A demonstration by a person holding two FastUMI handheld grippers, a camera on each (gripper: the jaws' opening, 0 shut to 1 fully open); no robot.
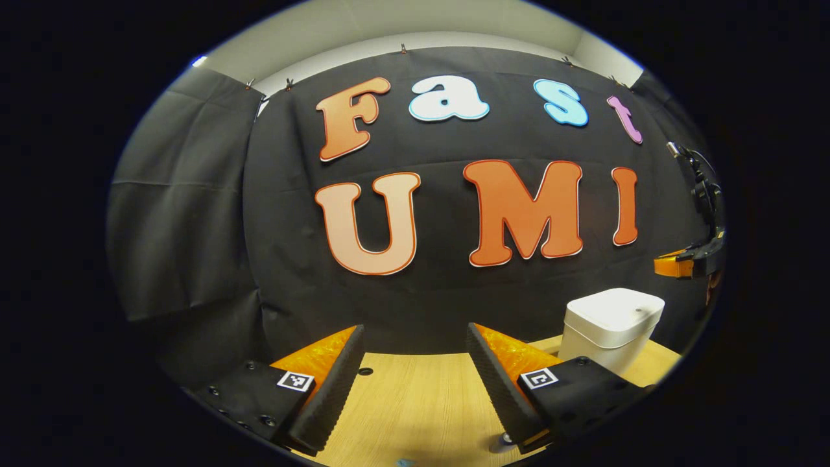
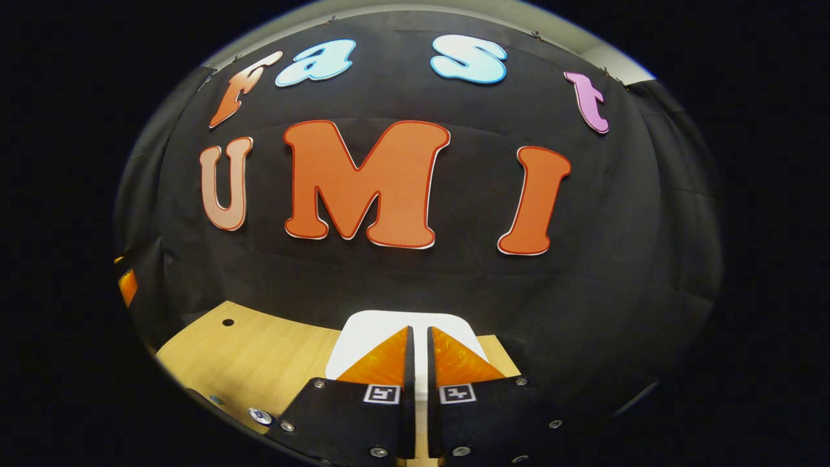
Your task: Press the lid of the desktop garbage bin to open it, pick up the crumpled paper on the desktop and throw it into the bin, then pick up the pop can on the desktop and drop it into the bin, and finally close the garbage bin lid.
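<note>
A white desktop bin (image 1: pixel 609 324) with its lid down stands on the wooden table (image 1: pixel 415 402) at the right of the left gripper view. My left gripper (image 1: pixel 415 331) hovers open over the table, left of the bin, nothing between its fingers. The right gripper (image 1: pixel 687 263) hangs above and right of the bin. In the right gripper view, my right gripper (image 2: pixel 419 331) is shut on nothing, its tips pointing over the bin's white lid (image 2: pixel 363 331); I cannot tell whether they touch it. A small round metallic thing (image 2: pixel 259 415) lies at the table's near edge, too small to identify.
The black cloth wall runs close behind the table and the bin. A small dark hole (image 2: pixel 227 322) marks the tabletop (image 2: pixel 246 357) left of the bin. An orange part of the other gripper (image 2: pixel 128 287) peeks in at the far left.
</note>
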